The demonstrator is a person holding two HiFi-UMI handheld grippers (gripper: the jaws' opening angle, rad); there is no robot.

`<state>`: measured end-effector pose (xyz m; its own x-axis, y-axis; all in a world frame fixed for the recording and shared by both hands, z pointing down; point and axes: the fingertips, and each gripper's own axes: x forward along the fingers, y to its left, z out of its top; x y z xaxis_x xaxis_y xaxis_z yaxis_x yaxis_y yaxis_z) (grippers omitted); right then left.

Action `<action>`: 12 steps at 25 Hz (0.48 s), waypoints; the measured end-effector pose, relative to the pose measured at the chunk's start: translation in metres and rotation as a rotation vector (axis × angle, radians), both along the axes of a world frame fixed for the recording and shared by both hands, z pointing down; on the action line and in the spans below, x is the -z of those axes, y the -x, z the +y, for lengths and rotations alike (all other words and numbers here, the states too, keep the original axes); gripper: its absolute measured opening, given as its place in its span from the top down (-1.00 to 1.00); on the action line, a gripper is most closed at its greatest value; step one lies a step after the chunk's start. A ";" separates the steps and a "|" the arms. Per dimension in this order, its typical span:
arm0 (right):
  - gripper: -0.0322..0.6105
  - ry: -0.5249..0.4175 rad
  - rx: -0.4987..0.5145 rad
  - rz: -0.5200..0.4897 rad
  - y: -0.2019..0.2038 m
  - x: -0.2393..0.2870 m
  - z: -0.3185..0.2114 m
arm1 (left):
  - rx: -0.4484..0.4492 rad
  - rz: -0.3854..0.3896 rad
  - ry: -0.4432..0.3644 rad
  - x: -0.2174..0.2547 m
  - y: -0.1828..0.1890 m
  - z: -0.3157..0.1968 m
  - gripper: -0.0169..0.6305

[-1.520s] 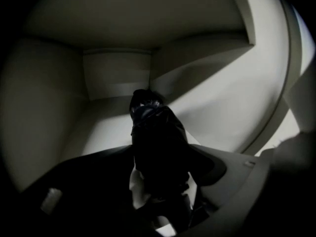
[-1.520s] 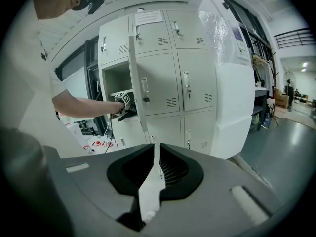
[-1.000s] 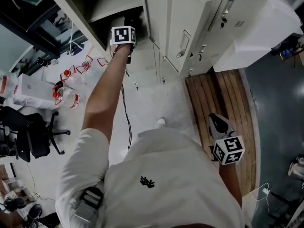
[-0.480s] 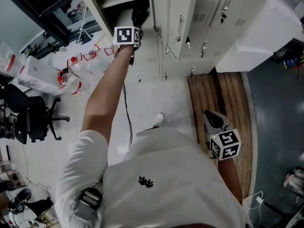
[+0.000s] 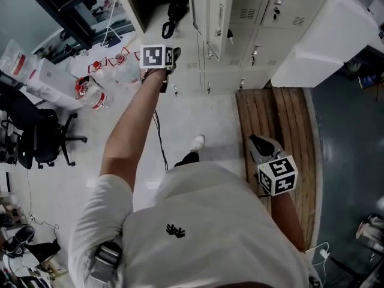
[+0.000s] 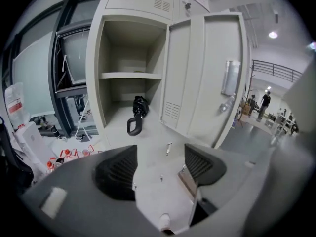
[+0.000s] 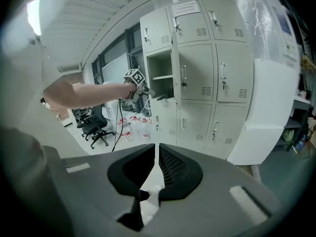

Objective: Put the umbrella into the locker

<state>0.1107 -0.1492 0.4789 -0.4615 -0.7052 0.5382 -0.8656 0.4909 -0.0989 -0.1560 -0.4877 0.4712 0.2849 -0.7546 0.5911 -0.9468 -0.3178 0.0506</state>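
Note:
The black folded umbrella [image 6: 138, 113] lies on the floor of the open locker [image 6: 129, 75], below its shelf, with the looped handle hanging over the front edge. The head view shows the umbrella [image 5: 172, 15] in that compartment too. My left gripper [image 6: 159, 169] is open and empty, held a short way in front of the locker, apart from the umbrella. In the head view the left gripper [image 5: 170, 57] sits at the end of an outstretched arm. My right gripper [image 7: 157, 168] is shut on nothing and hangs low by the person's side [image 5: 261, 144].
The locker door [image 6: 207, 78] stands open to the right. Closed lockers [image 5: 264, 11] continue rightward beside a white box [image 5: 324, 38]. Water bottles [image 5: 90, 93], an office chair [image 5: 36, 140] and a floor cable [image 5: 161, 143] are at left; a wooden platform [image 5: 288, 113] at right.
My left gripper has let go of the umbrella and drawn back out of the locker; the umbrella stays inside. The right gripper has barely moved.

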 end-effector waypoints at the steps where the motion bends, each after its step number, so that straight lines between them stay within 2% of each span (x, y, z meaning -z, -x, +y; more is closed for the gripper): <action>1: 0.81 0.000 0.005 -0.001 0.000 -0.001 0.005 | 0.005 0.004 0.001 -0.001 0.000 0.011 -0.14; 7: 0.82 -0.003 0.030 -0.012 0.005 -0.004 0.032 | 0.004 0.034 0.022 -0.015 0.000 0.078 -0.13; 12: 0.83 0.007 0.048 -0.017 0.008 -0.008 0.052 | -0.028 0.091 0.030 -0.024 -0.010 0.139 -0.07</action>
